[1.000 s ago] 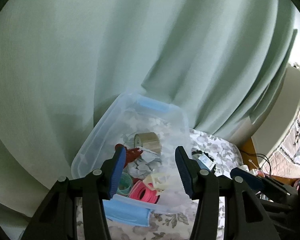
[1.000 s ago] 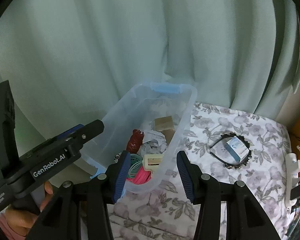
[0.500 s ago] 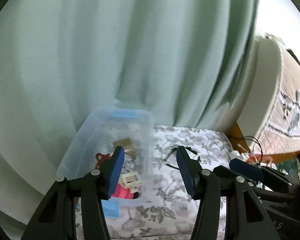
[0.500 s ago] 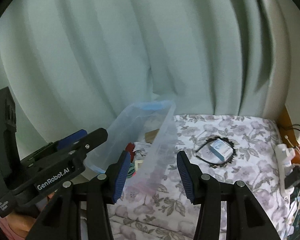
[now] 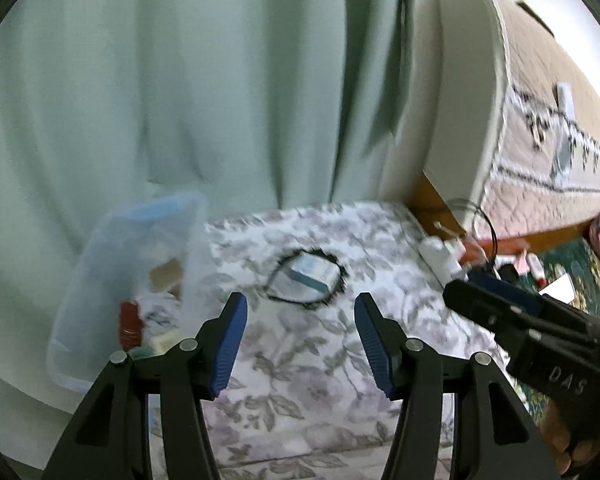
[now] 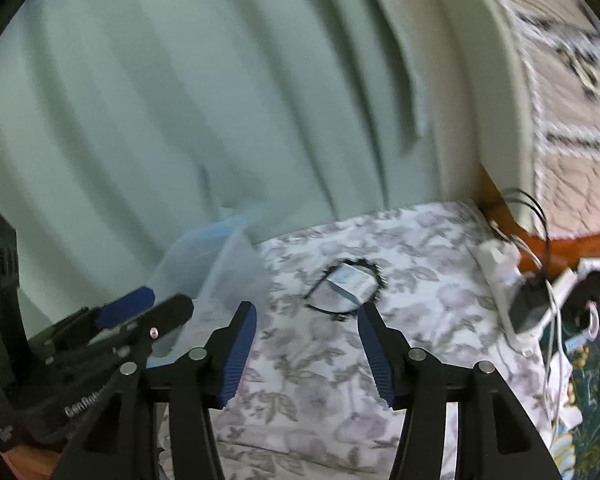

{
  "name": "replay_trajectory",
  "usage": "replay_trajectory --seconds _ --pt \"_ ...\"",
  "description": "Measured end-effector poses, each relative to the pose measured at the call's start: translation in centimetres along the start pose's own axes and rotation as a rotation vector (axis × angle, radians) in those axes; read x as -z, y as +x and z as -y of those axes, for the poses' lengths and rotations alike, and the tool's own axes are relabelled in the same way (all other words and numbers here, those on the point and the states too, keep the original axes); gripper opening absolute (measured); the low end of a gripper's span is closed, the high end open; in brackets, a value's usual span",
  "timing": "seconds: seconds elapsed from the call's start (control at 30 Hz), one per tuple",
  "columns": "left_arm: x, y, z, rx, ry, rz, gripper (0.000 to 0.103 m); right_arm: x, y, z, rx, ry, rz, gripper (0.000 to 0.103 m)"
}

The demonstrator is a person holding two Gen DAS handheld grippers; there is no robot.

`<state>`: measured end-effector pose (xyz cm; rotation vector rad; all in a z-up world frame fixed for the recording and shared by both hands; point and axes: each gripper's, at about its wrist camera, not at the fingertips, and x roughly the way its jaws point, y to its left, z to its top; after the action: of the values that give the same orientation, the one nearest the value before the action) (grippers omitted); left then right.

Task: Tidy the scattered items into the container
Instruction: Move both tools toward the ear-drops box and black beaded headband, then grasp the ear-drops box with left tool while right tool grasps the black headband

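Now both released tools, left [image 5: 298,340] and right [image 6: 306,350], face the headband-ringed small box [image 6: 350,282]; grasping it for the clear bin [image 5: 112,280] looks next.

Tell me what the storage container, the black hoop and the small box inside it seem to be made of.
Storage container: translucent plastic, contents showing through its walls, blue latch.
Black hoop: thin, toothed, matte; probably plastic, too blurred to be sure.
Small box: likely printed cardboard, with flat faces and crisp edges.
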<state>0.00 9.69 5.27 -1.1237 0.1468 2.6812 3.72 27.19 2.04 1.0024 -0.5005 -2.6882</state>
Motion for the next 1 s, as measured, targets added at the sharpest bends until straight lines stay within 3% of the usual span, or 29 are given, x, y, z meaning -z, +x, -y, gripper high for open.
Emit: replay_trajectory --seconds 0.23,0.6,1.0 --pt "0.9 3.2 1.3 0.01 0.011 -0.093 0.057 0.5 1.9 4.2 0.052 0.083 -0.056 0.057" --pt "2.9 10.3 0.8 -0.007 -0.036 -0.243 0.057 2.4 7.7 6.0 0.082 0.104 -0.211 0.057" --pt "2.0 19.3 -0.5 0.022 -0.099 -0.3 0.057 2.7 15.7 8.3 0.138 0.117 -0.35 0.057"
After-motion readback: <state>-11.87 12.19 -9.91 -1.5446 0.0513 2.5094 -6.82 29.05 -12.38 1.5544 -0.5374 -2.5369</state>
